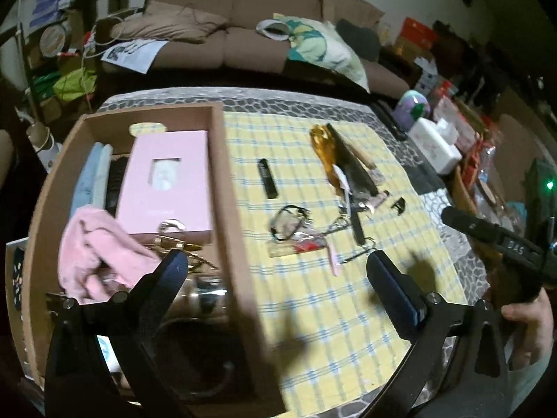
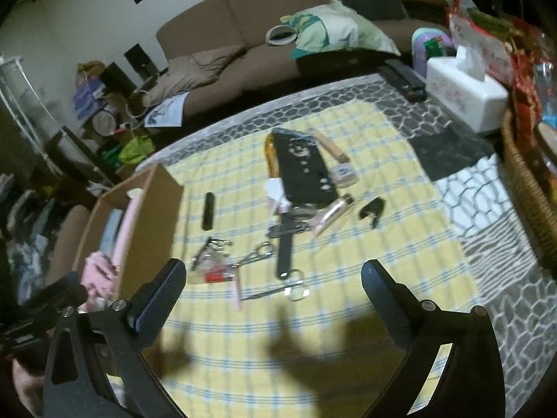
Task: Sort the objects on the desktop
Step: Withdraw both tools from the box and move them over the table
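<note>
**Right wrist view: loose items tangled beside the cardboard box, both tools empty**

Landmark: cardboard box (image 2: 139, 230), standing on the yellow checked cloth (image 2: 348, 331) that covers the table.

- Right gripper (image 2: 273, 280): fingers spread wide, holding nothing, raised above the cloth on the near side of the clutter.
- Left gripper (image 1: 276, 266): fingers likewise wide and empty, hovering over the box's right wall (image 1: 229, 188).
- Already inside the box: pink carton (image 1: 163, 184), pink cloth (image 1: 94, 250), folded blue fabric (image 1: 88, 177); also metal pieces too blurred to name.
- Not yet sorted, all right of the box: black stick (image 2: 208, 210) nearest it; black-framed glasses (image 2: 209, 249); small scissors (image 2: 278, 291); black strap (image 2: 286, 250); long black case (image 2: 303, 170), farthest away; black clip (image 2: 372, 210), beyond the strap.

Risks, as judged:
1. The scissors, strap, key rings and glasses lie touching or overlapping. A grasp on one would likely drag a neighbour along or scatter the heap.
2. The scissors lie thin and flat; fingers closing from above may slide off the metal or pinch the cloth instead.
3. The box is crowded; a long item such as the case may catch its wall or perch on the carton.
4. Both tools work near the box wall, so a careless reach could bump the box or the other tool.
</note>
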The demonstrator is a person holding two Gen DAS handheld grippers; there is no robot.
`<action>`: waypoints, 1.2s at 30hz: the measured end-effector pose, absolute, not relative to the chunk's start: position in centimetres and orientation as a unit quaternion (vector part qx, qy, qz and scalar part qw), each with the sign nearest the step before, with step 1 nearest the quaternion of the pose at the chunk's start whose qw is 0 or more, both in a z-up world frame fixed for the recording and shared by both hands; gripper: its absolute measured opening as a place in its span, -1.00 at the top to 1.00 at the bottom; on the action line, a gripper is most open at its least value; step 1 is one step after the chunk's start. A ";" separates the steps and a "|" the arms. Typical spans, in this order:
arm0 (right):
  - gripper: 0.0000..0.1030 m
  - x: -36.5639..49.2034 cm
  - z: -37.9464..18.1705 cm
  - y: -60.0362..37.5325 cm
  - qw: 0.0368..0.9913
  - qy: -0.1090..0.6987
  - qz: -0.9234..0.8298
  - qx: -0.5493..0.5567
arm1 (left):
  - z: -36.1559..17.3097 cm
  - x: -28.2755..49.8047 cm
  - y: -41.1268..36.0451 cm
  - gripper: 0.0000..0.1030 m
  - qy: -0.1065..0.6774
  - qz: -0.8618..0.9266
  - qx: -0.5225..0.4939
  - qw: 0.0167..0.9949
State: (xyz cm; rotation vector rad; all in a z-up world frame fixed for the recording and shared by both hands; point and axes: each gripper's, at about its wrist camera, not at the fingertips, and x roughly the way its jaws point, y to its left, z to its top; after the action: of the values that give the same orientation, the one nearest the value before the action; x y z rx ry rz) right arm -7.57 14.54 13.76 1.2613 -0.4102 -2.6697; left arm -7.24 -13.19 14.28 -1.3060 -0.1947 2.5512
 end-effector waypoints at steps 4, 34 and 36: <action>-0.99 -7.1 13.9 14.8 0.062 -0.097 -0.905 0.410 | 14.4 -7.0 -11.1 -1.00 -0.065 0.882 -0.445 0.141; -0.41 -9.5 8.0 20.0 0.104 -0.180 -0.871 0.445 | 4.6 -7.3 1.5 -0.40 0.069 0.848 -0.490 0.189; -0.32 -9.7 7.3 19.7 0.115 -0.193 -0.864 0.451 | 3.9 -7.3 1.4 -0.40 0.064 0.846 -0.496 0.188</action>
State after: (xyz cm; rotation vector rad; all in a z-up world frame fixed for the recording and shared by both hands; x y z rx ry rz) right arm -9.71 19.66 7.26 1.3225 -0.5642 -2.5307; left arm -7.35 1.37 3.86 -1.3946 0.1812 2.3795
